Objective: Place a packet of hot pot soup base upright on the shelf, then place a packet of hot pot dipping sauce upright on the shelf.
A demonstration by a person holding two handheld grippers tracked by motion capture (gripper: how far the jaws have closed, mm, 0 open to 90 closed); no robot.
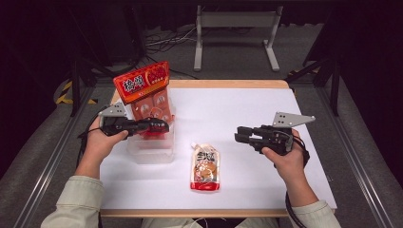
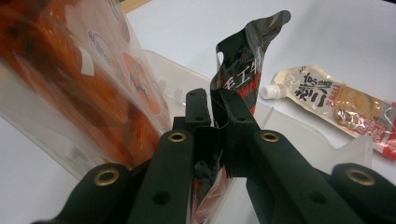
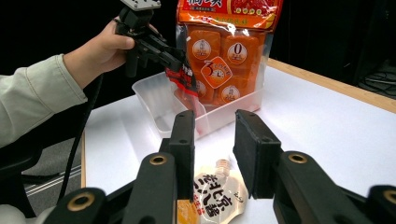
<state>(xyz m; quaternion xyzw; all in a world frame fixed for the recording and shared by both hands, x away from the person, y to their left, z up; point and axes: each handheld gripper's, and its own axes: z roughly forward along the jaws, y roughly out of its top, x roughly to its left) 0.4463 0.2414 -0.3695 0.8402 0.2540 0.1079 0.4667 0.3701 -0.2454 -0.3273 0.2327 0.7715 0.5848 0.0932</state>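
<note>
White tabletop [image 1: 247, 114]: dark red sachet [image 2: 243, 70] pinched between nearly shut jaws of left gripper [image 1: 159, 126], over clear tub [image 1: 152, 153] beside orange bag [image 1: 145, 88]; lower before release; right gripper [image 1: 243, 135] half-open, empty, spouted pouch [image 1: 205, 167] below its jaws.

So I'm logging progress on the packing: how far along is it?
Done: the big orange bag stands in the clear bin. In hand: the left tongs grip a dark red packet over the bin. Left: the spouted pouch lies on the table; the right tongs are open.
</note>
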